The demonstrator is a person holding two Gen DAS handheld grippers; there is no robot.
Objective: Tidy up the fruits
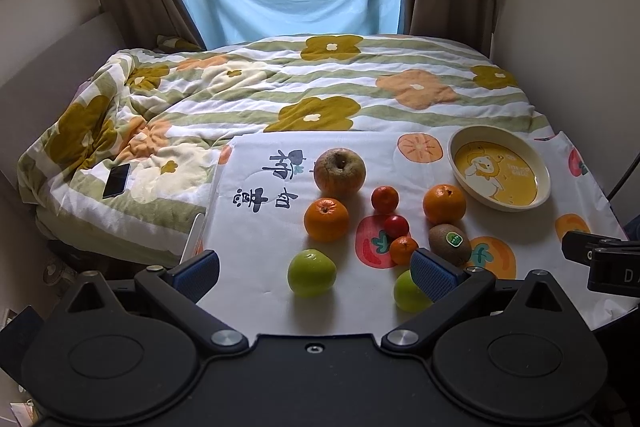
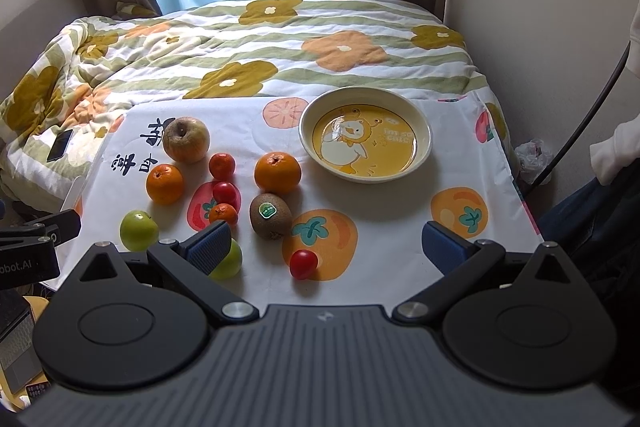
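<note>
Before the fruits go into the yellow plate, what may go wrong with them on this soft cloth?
1. The fruits lie crowded: the kiwi, small tangerine and cherry tomato sit close together, so wide fingers may knock a neighbour while closing.
2. Round fruits on the cloth may roll; the lone cherry tomato lies near the front edge.
3. The plate is shallow, so stacked fruit might roll out.

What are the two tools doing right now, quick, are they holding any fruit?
Left tool: open, holding nothing, above the green fruit.
Right tool: open, holding nothing, with the small red tomato between its fingers' line of view, untouched.
</note>
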